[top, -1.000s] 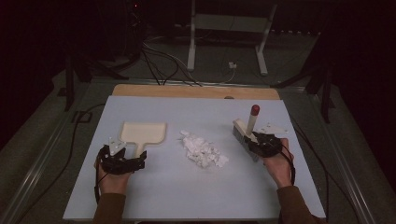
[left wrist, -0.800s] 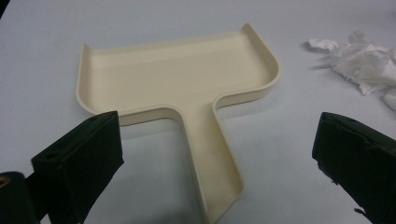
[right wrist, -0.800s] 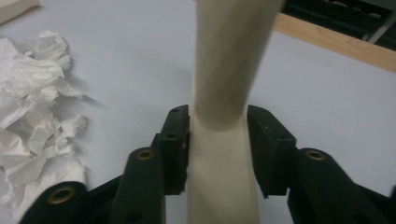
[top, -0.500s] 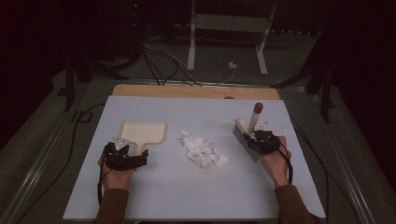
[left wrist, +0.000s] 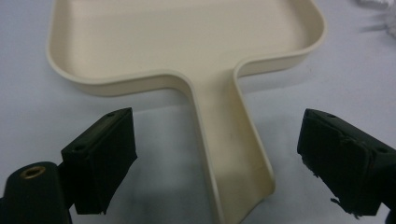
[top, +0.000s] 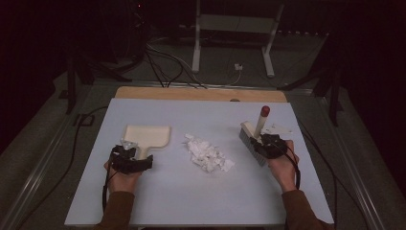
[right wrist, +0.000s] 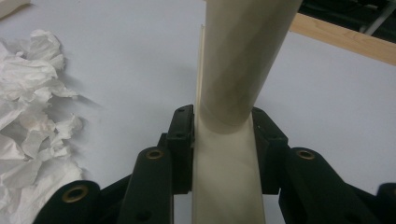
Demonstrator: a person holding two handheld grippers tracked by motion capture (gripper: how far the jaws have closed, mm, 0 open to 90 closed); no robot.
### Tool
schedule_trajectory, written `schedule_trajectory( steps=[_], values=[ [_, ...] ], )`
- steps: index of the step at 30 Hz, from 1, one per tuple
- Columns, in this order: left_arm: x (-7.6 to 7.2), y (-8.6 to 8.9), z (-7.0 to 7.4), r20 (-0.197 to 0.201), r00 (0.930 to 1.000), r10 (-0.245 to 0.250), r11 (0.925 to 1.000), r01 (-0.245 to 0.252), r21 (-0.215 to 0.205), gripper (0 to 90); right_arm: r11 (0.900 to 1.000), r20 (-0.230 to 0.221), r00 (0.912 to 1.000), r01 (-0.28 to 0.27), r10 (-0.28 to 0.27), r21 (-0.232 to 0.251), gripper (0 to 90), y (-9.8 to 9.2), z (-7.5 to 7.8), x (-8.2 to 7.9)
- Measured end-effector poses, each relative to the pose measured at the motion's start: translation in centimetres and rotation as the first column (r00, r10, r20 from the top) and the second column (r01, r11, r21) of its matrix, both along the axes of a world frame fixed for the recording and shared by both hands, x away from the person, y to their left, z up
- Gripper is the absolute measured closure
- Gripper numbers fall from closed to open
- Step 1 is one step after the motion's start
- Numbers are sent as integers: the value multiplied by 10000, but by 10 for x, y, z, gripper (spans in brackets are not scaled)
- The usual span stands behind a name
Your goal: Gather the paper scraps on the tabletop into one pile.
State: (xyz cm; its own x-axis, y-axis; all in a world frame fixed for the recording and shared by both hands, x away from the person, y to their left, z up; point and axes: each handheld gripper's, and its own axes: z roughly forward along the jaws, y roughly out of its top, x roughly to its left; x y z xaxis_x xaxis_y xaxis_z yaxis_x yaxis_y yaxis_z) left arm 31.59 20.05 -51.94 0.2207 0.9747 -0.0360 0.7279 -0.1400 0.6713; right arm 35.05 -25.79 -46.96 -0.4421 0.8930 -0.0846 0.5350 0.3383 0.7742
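Since the earlier frame, the left gripper (top: 135,155) has slid forward and down along the pale blue table (top: 201,201), its jaws closing in somewhat but not yet touching the handle of the cream dustpan (left wrist: 187,42) that lies between them. That dustpan lies flat and holds nothing. At the table's right side, the right gripper (right wrist: 223,140) clamps the cream brush (top: 253,134) by its base. A heap of torn white paper (top: 207,153) lies between dustpan and brush.
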Motion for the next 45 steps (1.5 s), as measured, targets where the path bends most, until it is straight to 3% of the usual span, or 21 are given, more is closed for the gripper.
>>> schedule_trajectory(
  steps=[9,14,21,27,32,36,45],
  values=[
    [2,-2,-2,-240,9992,311,9994,-307,179,260,10000,1,10000,-40,40,-44,659,1,0,0],
    [3,-2,-2,-165,9981,598,9981,-595,157,382,9999,25,10000,-16,17,-126,659,2,0,0],
    [4,-6,-2,-67,9973,728,9969,-725,305,480,9999,22,10000,-32,32,-99,659,2,0,1],
    [5,-7,-1,-149,9964,833,9963,-829,242,646,10000,17,10000,27,-27,-23,659,1,0,2],
    [9,-8,3,-489,9960,742,9962,-718,486,658,10000,21,10000,6,-6,13,659,0,0,2],
    [10,-6,5,-613,9962,616,9976,-595,349,663,10000,-7,10000,14,-14,81,659,0,0,2],
    [6,-3,20,-459,9988,-176,9994,190,292,668,9999,-31,10000,-7,7,169,657,-2,-1,2]
  ],
)
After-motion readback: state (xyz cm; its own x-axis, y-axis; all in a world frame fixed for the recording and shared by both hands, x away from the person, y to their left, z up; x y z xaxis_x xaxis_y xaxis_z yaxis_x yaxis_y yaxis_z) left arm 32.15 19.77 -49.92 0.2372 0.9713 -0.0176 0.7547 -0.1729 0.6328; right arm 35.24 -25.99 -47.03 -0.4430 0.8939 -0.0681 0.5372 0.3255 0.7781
